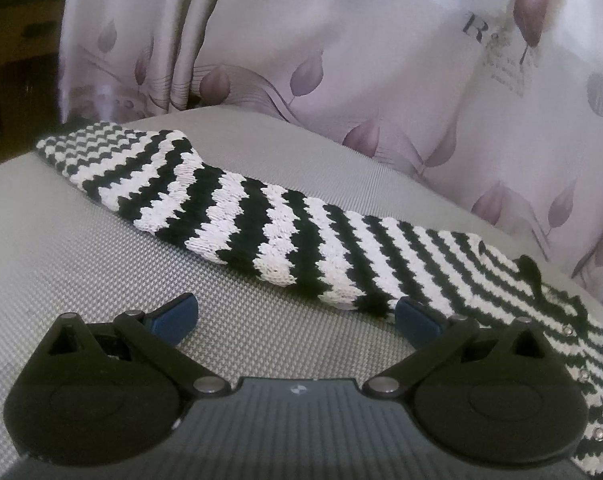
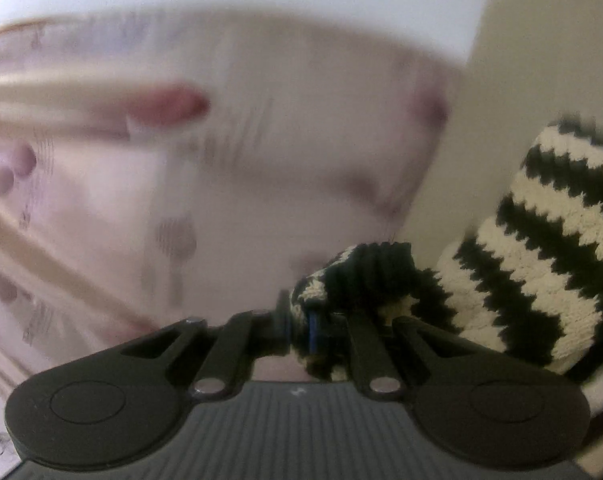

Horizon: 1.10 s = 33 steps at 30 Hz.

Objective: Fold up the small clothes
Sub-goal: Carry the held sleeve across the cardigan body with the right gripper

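Observation:
A black-and-white striped knitted garment [image 1: 285, 224] lies on the grey woven surface [image 1: 61, 248], one sleeve stretched toward the far left. Its body with small metal snaps [image 1: 581, 372] runs off at the right. My left gripper [image 1: 297, 318] is open and empty, low over the surface just in front of the sleeve's near edge. My right gripper [image 2: 301, 330] is shut on a bunched black ribbed edge of the same garment [image 2: 365, 276] and holds it lifted; the striped knit [image 2: 541, 248] hangs to the right. The right wrist view is blurred by motion.
A pale curtain with purple leaf print [image 1: 381, 60] hangs close behind the surface. Dark furniture [image 1: 13, 60] stands at the far left. In the right wrist view the curtain [image 2: 181, 180] fills the left and a plain wall [image 2: 481, 100] the right.

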Motion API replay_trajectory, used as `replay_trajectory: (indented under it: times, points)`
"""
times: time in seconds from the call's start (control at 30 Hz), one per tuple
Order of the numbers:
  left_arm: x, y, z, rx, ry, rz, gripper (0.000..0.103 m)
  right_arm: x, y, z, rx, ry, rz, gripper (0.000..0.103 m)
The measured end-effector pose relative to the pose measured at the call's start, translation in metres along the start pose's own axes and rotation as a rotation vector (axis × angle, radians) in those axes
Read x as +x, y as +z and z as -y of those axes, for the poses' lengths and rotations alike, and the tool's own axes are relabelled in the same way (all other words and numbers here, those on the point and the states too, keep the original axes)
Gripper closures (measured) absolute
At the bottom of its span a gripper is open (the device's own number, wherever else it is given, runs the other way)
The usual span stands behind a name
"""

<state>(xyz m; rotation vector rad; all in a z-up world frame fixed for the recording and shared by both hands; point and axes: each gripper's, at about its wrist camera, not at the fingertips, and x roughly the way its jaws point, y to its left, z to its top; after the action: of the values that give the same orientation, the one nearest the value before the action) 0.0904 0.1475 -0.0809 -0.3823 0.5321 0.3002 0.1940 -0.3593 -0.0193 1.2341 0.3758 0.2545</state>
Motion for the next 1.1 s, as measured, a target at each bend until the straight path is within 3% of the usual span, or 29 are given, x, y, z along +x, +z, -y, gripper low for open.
replay_trajectory:
  times: [0.3,0.7,0.73,0.87,0.93,1.03,1.1]
  points:
    - [-0.004,0.0,-0.009,-0.05,-0.036,0.018,0.0,0.089,-0.102,-0.01,-0.136,-0.047,-0.227,0.095]
    - [-0.005,0.0,-0.011,-0.067,-0.048,0.023,0.0,0.129,-0.18,-0.013,-0.326,-0.095,-0.435,0.092]
    - [-0.005,0.0,-0.011,-0.067,-0.048,0.024,0.0,0.13,-0.181,-0.014,-0.338,-0.102,-0.446,0.088]
    - [-0.005,0.001,-0.011,-0.065,-0.048,0.023,0.0,0.13,-0.19,-0.016,-0.339,-0.079,-0.53,0.034]
    - [-0.005,0.001,-0.011,-0.066,-0.049,0.023,0.0,0.122,-0.193,-0.026,-0.375,-0.055,-0.531,0.021]
    - [-0.004,0.001,-0.011,-0.067,-0.05,0.024,0.0,0.096,-0.184,-0.039,-0.371,-0.008,-0.512,0.02]
    - [-0.005,0.001,-0.011,-0.071,-0.054,0.025,0.0,0.065,-0.174,-0.041,-0.375,-0.032,-0.52,0.02]
